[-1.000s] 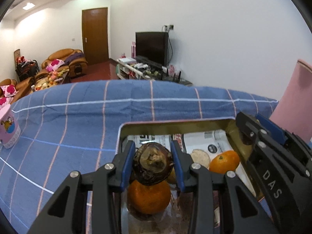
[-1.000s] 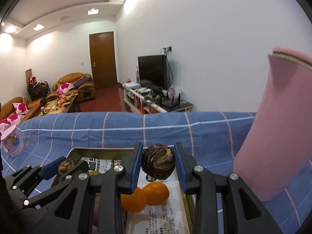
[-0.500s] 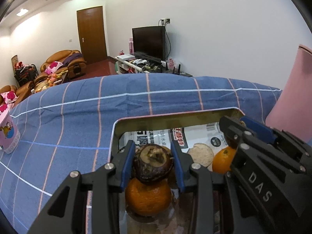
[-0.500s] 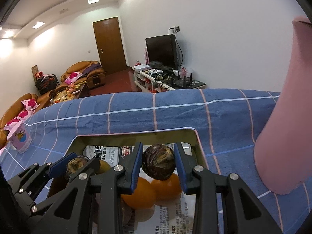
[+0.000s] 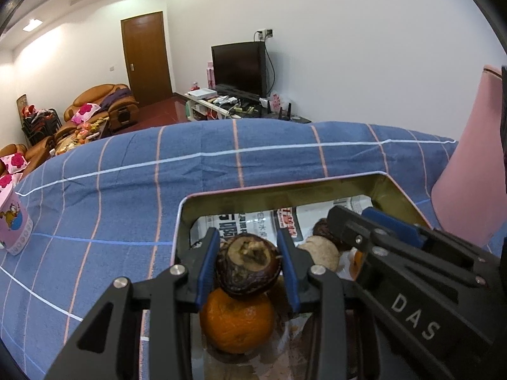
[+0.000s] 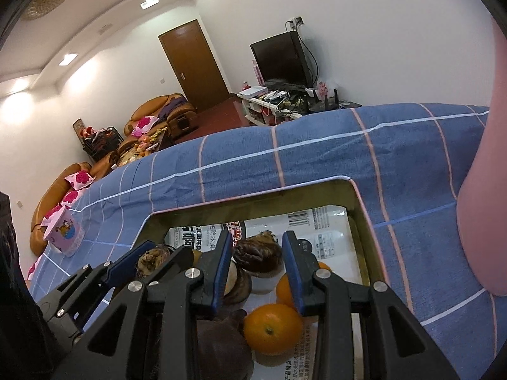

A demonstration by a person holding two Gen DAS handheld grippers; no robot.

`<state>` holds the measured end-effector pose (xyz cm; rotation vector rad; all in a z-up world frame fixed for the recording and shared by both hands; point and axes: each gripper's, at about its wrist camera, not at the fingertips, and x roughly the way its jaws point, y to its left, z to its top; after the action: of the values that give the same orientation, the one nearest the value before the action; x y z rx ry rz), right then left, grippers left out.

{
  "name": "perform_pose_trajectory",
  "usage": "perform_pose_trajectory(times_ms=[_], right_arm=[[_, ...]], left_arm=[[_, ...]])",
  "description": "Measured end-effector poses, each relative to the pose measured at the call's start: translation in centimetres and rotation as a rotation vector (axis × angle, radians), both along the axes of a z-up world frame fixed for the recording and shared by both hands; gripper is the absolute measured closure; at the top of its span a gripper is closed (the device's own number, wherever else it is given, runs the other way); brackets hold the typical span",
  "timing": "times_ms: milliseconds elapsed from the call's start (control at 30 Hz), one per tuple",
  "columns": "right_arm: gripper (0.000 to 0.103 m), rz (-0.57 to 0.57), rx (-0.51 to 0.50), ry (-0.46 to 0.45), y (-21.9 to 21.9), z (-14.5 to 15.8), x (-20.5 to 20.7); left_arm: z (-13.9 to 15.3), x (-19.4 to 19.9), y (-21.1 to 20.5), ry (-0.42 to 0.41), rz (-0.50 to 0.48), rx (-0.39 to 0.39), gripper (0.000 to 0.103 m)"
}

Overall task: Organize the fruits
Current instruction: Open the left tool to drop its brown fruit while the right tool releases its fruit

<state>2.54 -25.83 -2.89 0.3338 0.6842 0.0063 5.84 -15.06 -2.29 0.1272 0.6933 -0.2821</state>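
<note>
A metal tray (image 5: 317,191) lined with printed paper sits on the blue checked cloth. My left gripper (image 5: 248,261) is shut on a dark brown fruit (image 5: 247,266), held just above an orange (image 5: 237,324) in the tray. My right gripper (image 6: 258,255) hangs low over the tray (image 6: 253,198). Its jaws stand a little wider than the dark brown fruit (image 6: 259,255) between them, which rests on other fruit. Oranges (image 6: 272,327) lie below it. The left gripper with its fruit shows at the left of the right wrist view (image 6: 152,258).
A tall pink object (image 5: 469,171) stands right of the tray, close to its rim. A pink patterned cup (image 5: 12,224) stands at the far left of the cloth. Beyond the table are sofas, a door and a television.
Both grippers have come down into the tray. The right gripper's jaws have parted and its dark fruit now rests on the pile. The left gripper still holds its fruit.
</note>
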Motion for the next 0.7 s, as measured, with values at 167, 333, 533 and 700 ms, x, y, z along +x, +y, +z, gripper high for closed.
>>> perform_pose_trajectory(times_ms=[167, 333, 533, 700], right_arm=[[0.068, -0.013, -0.047, -0.002, 0.5, 0.2, -0.2], [0.068, -0.001, 0.01, -0.062, 0.0, 1.0, -0.8], [0.052, -0.092, -0.012, -0.133, -0.9, 2.3, -2.2], [0.041, -0.124, 0.028, -0.127, -1.5, 2.0, -2.2]], left_arm=[[0.1, -0.1, -0.6, -0.004, 0.0, 0.02, 0.064], [0.1, 0.4, -1.2, 0.006, 0.002, 0.008, 0.064], [0.0, 1.3, -1.8, 0.043, 0.022, 0.014, 0.062], [0.3, 1.1, -1.6, 0.029, 0.027, 0.016, 0.034]])
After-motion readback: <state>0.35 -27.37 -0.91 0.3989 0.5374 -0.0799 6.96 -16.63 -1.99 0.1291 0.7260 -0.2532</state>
